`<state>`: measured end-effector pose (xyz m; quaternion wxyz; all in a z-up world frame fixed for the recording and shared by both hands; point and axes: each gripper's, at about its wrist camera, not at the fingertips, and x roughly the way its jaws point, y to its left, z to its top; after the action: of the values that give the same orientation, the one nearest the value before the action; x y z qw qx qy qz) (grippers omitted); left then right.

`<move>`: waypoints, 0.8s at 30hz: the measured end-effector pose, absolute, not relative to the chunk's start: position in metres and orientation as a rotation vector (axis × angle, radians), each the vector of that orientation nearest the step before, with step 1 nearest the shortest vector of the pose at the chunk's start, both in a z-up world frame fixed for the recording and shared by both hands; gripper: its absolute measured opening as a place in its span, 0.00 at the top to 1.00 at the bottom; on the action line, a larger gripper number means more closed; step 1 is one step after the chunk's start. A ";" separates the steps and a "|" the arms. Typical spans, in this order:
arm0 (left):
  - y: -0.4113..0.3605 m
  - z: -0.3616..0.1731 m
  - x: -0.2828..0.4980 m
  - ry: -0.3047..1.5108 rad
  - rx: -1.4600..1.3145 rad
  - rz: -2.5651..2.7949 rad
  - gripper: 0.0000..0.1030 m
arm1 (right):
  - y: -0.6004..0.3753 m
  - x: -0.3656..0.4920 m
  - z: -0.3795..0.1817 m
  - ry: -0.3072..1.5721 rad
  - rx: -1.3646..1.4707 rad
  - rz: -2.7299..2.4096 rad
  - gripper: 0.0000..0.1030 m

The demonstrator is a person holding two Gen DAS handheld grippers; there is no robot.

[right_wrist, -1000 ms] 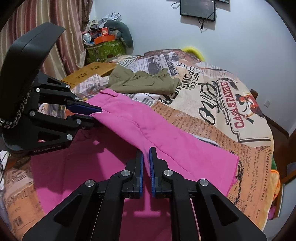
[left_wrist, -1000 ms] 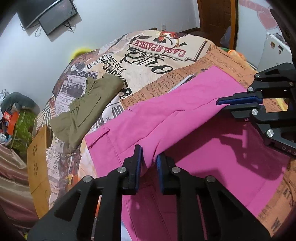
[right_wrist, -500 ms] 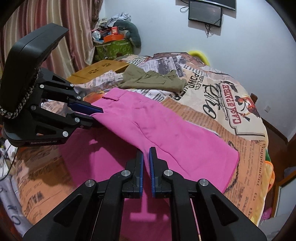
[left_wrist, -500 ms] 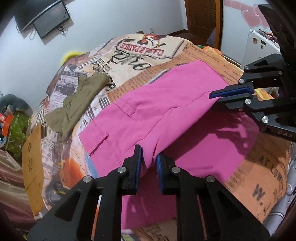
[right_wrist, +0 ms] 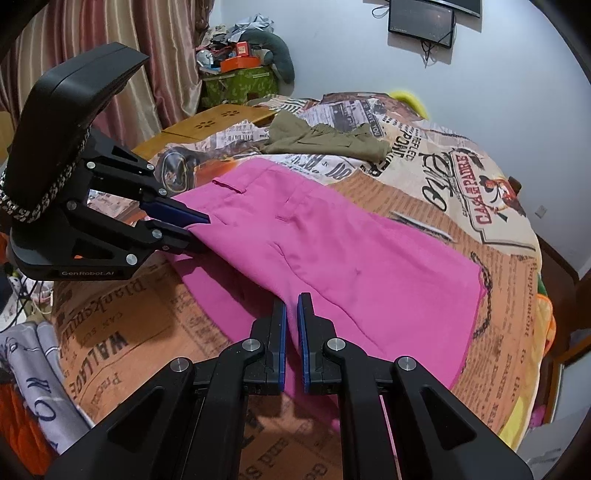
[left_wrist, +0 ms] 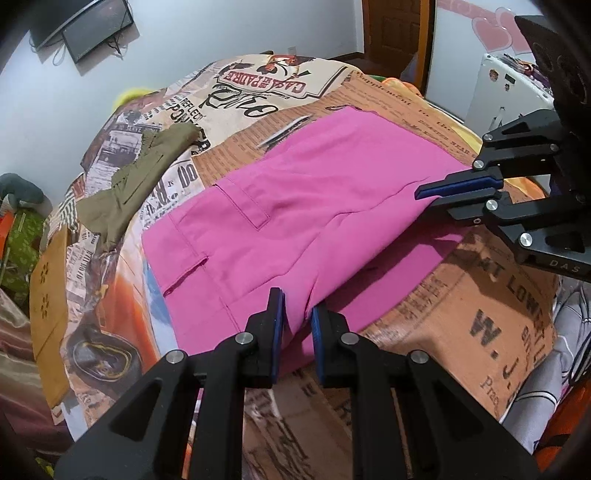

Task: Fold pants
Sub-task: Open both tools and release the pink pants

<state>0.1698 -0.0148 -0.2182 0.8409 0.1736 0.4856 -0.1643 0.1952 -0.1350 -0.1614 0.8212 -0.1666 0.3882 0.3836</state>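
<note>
Here both claws pinch the pink pants (left_wrist: 295, 206) on the bed (left_wrist: 480, 314): left gripper (left_wrist: 297, 325), right gripper (right_wrist: 291, 332). Only the right view shows the curtains (right_wrist: 129, 55); only the left, a door (left_wrist: 395, 33).

both tongs (left_wrist: 297, 325) (right_wrist: 291, 325): black angular linkages, silver screw heads, blue finger pads, white lettering on side.
</note>
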 end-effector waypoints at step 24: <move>0.043 -0.202 0.154 1.044 0.131 -0.255 0.49 | -0.188 0.192 -0.151 0.926 -0.105 0.703 0.70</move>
<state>0.1541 0.0427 -0.2023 0.8569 0.0621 0.4970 -0.1216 0.1918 -0.1876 -0.1515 0.8344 -0.0496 0.4372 0.3320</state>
